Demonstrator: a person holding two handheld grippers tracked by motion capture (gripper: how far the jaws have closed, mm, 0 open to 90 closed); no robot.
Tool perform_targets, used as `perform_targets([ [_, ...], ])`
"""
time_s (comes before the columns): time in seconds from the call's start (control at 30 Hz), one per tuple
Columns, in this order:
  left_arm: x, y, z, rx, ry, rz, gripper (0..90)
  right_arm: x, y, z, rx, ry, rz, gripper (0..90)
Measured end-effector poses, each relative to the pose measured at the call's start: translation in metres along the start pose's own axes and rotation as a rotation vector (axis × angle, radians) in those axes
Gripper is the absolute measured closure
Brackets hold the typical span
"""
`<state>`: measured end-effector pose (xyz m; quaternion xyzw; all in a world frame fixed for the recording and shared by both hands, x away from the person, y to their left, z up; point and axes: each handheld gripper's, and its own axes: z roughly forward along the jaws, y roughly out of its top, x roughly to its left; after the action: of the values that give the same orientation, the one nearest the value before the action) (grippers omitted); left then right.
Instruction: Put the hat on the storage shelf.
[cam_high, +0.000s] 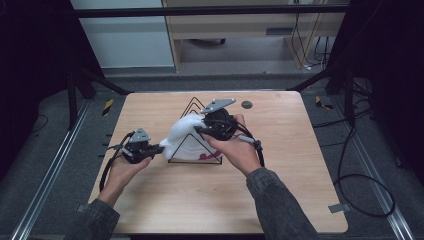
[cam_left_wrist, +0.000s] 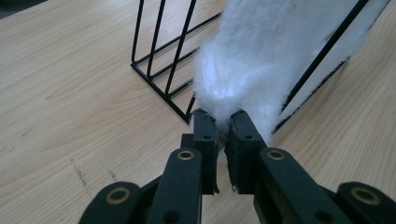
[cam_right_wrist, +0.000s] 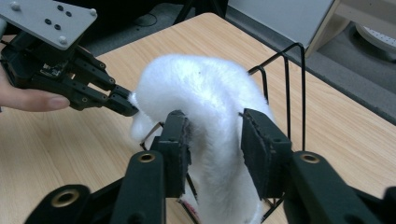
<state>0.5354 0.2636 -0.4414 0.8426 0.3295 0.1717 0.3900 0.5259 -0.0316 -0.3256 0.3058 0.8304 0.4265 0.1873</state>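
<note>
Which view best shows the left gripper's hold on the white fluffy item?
The left gripper view: the left gripper is pinched on a tuft of the white fluffy item. The right gripper view shows the pinch side-on; the high view shows it small.

Seen along the right gripper (cam_right_wrist: 212, 154), its two black jaws stand apart with a white fluffy fabric item (cam_right_wrist: 205, 98) passing between them; whether the pads press the fabric cannot be told. The fabric is draped over a black wire rack (cam_right_wrist: 287, 84) standing on the wooden table (cam_right_wrist: 60, 144). At far left, the left gripper (cam_right_wrist: 123, 105) pinches the fabric's left edge, its jaws closed on it, a grey plate (cam_right_wrist: 51, 18) on top. A fingertip (cam_right_wrist: 35, 100) shows beneath that gripper.
</note>
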Motion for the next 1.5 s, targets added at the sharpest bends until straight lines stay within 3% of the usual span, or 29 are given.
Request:
perform_targets([
  [0.17,0.000,0.001,-0.003,-0.005,0.011,-0.002,78.2,0.000,-0.002,-0.003,0.003,-0.001,0.009,57.1],
  [0.33,0.005,0.001,-0.008,-0.018,0.047,-0.026,67.2,0.000,-0.003,-0.005,-0.001,-0.001,0.007,54.9],
  [0.43,0.006,0.001,-0.010,-0.020,0.060,-0.042,56.9,-0.001,-0.003,-0.005,-0.004,-0.002,0.009,51.2],
  [0.53,0.005,0.001,-0.012,-0.016,0.063,-0.048,40.6,-0.001,-0.003,-0.006,-0.003,-0.008,0.011,47.4],
  [0.57,0.005,0.001,-0.012,-0.015,0.059,-0.049,40.6,-0.001,-0.003,-0.007,-0.008,-0.014,0.010,45.0],
  [0.6,0.004,0.002,-0.013,-0.014,0.057,-0.047,31.2,0.000,-0.003,-0.008,-0.016,-0.023,0.009,40.9],
  [0.8,-0.002,0.002,-0.015,-0.009,0.046,-0.058,7.9,-0.003,-0.002,-0.012,-0.014,-0.039,0.015,27.5],
  [0.9,-0.005,-0.002,-0.020,-0.034,0.030,-0.064,5.8,-0.004,-0.002,-0.017,-0.031,-0.050,0.015,21.5],
  [1.1,-0.011,-0.013,-0.026,-0.020,0.033,-0.058,4.3,-0.010,-0.009,-0.026,-0.045,-0.087,0.010,8.0],
  [1.3,-0.017,-0.030,-0.028,0.002,0.095,-0.054,4.5,-0.017,-0.028,-0.039,-0.055,-0.116,0.024,7.3],
  [1.5,-0.018,-0.047,-0.029,-0.001,0.108,-0.064,5.1,-0.029,-0.058,-0.061,-0.038,-0.174,0.048,10.6],
])
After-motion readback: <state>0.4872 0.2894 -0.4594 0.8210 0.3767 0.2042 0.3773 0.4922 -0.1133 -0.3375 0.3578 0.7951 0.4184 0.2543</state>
